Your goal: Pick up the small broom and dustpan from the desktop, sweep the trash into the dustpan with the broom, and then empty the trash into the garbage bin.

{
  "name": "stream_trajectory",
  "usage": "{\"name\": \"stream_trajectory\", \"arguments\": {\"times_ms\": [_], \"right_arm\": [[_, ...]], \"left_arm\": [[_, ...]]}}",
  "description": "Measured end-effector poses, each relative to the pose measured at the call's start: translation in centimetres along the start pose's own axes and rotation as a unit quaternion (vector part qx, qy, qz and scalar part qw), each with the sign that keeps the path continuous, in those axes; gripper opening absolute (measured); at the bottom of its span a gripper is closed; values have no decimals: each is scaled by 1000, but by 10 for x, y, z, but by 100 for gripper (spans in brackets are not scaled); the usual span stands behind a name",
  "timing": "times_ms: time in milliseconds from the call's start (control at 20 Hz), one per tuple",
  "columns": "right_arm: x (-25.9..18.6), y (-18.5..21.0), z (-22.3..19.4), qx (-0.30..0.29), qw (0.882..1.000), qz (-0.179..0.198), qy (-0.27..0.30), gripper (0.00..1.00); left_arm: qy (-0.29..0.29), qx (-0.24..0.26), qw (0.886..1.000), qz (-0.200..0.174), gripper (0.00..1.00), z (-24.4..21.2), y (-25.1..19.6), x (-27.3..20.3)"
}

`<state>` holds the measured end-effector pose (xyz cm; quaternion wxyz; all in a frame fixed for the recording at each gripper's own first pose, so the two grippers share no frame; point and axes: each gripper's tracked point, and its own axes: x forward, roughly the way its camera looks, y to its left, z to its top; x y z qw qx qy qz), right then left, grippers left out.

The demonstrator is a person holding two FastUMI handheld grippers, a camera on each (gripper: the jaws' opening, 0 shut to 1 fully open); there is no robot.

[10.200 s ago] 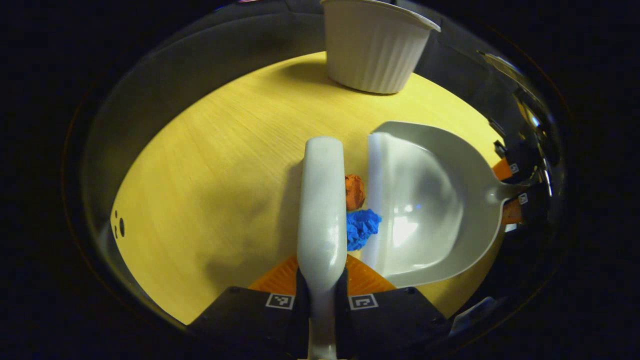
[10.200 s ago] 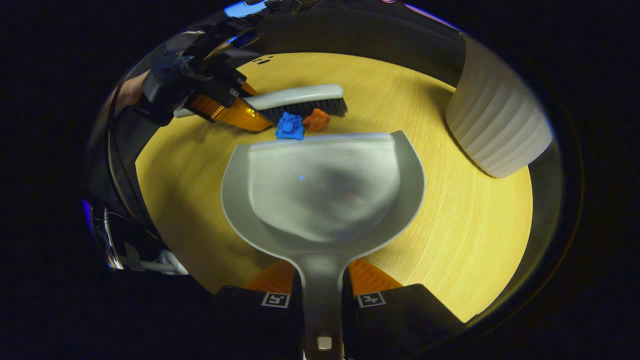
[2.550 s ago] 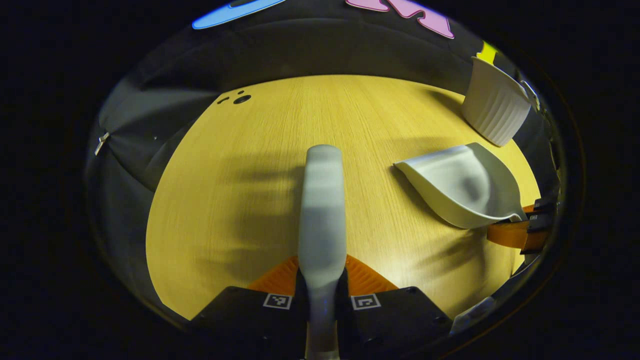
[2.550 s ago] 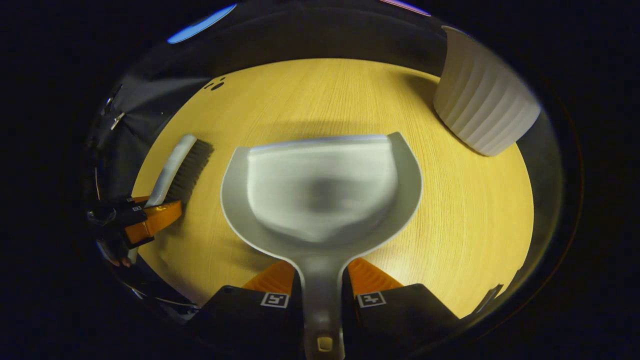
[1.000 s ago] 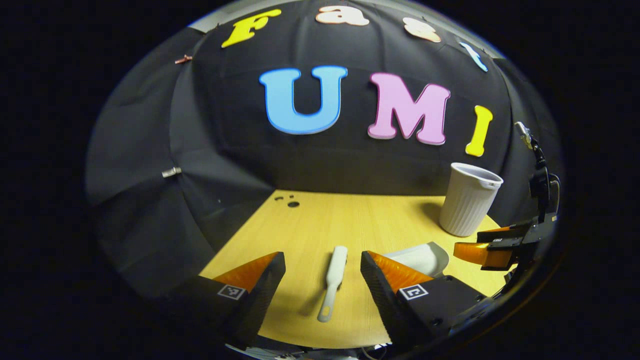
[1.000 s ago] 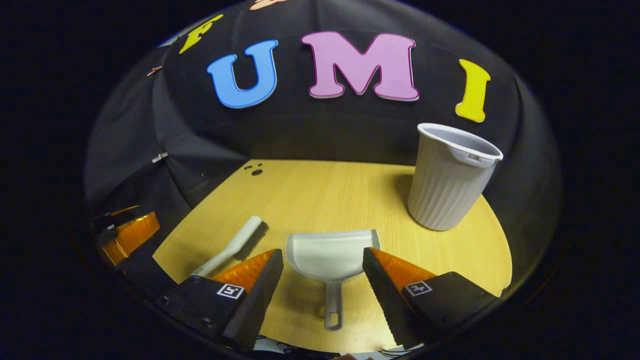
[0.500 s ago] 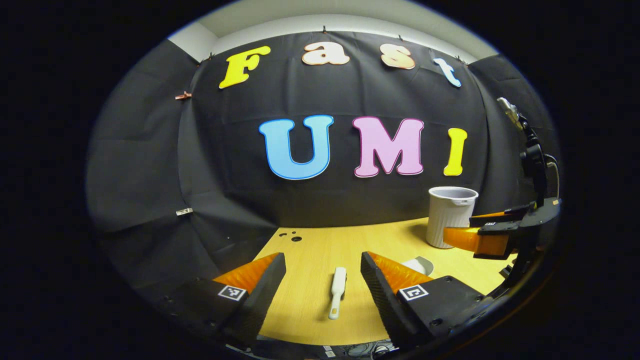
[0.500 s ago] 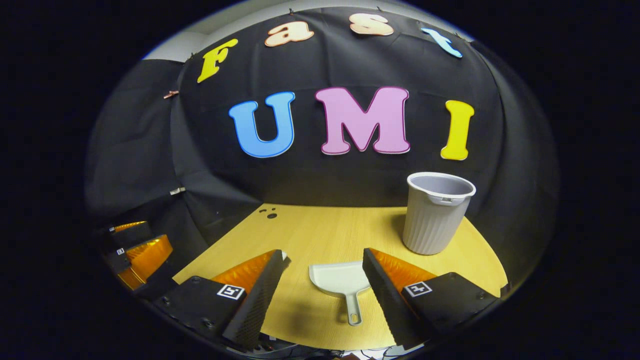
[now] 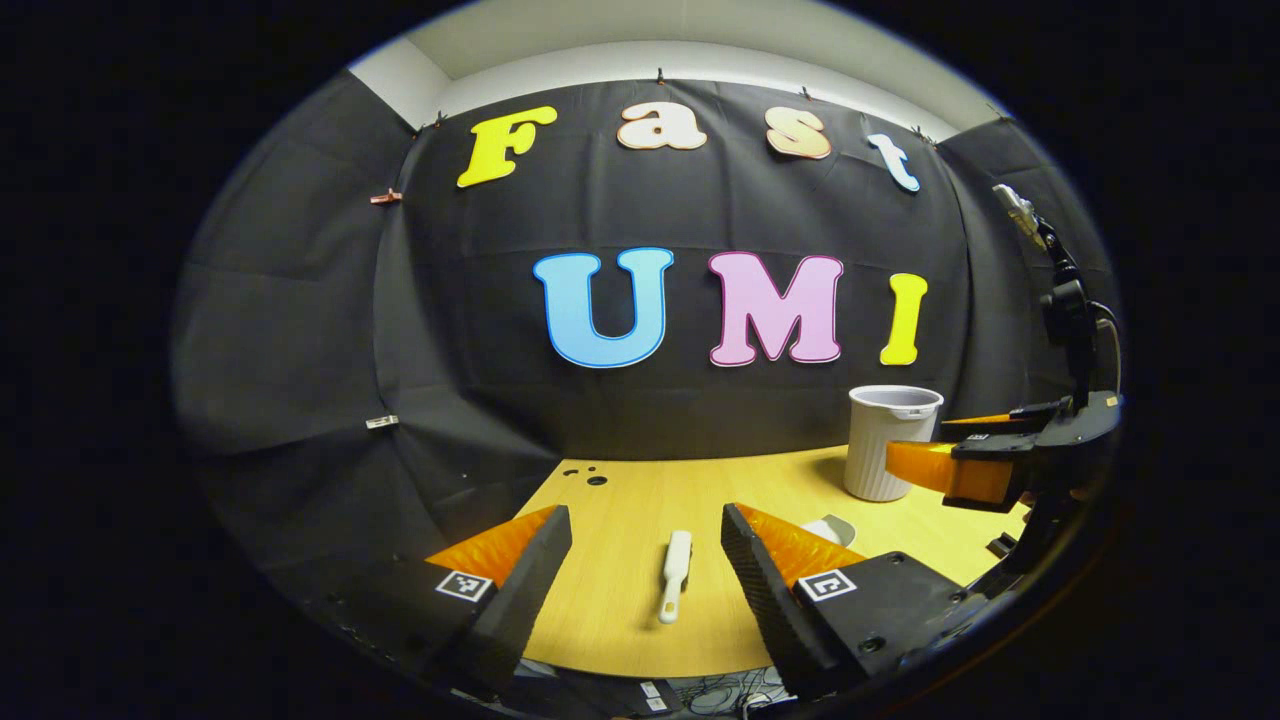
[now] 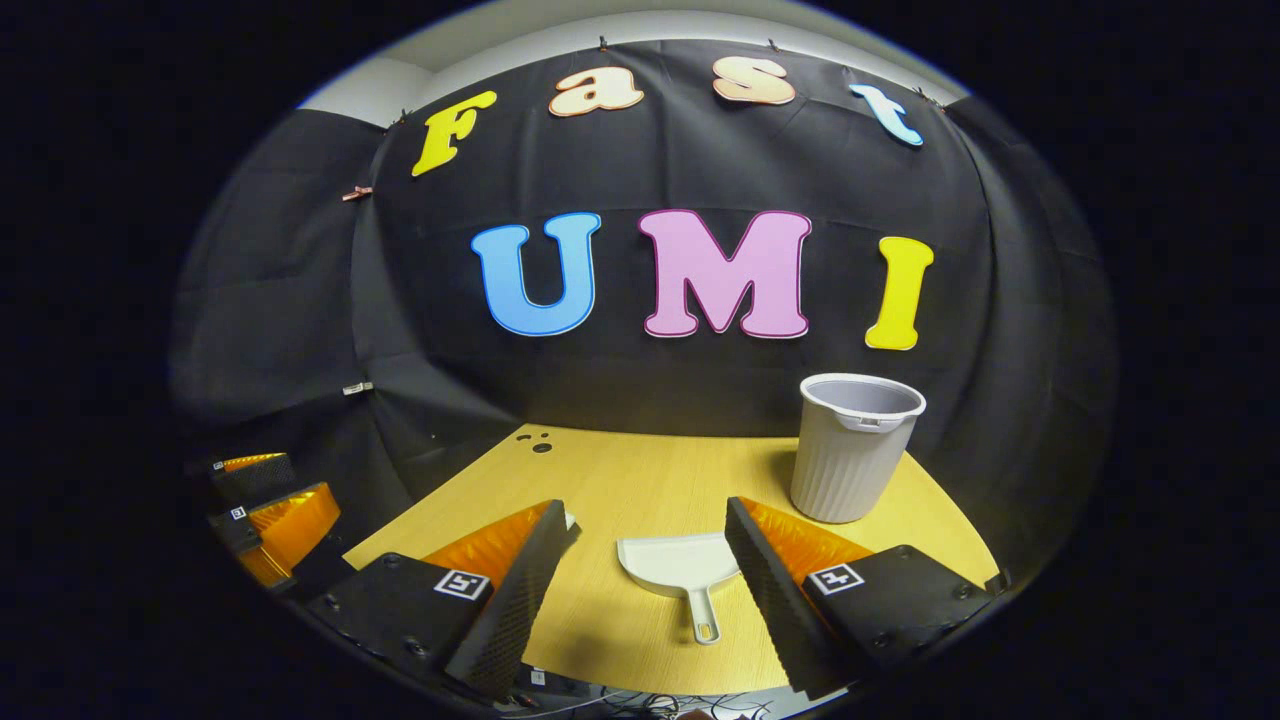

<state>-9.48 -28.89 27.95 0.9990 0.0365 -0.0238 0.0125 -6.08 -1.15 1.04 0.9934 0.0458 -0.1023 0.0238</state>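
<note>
Half the dustpan (image 9: 833, 527), seemingly hidden.

No legible text, brand or number appears on the broom (image 9: 675, 572), dustpan (image 10: 678, 565) or garbage bin (image 10: 853, 450). Each claw finger carries a small square black-and-white coded marker (image 9: 457, 585), a pattern rather than readable characters. The worktop (image 10: 640, 480) bears no markings.
</note>
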Motion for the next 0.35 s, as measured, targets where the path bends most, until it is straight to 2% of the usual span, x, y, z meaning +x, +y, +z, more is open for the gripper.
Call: {"name": "stream_trajectory", "arguments": {"times_ms": [350], "right_arm": [[1,3,1,-2,1000,1,-1,99]], "left_arm": [[7,-4,1000,-1,95,-6,6,0]]}}
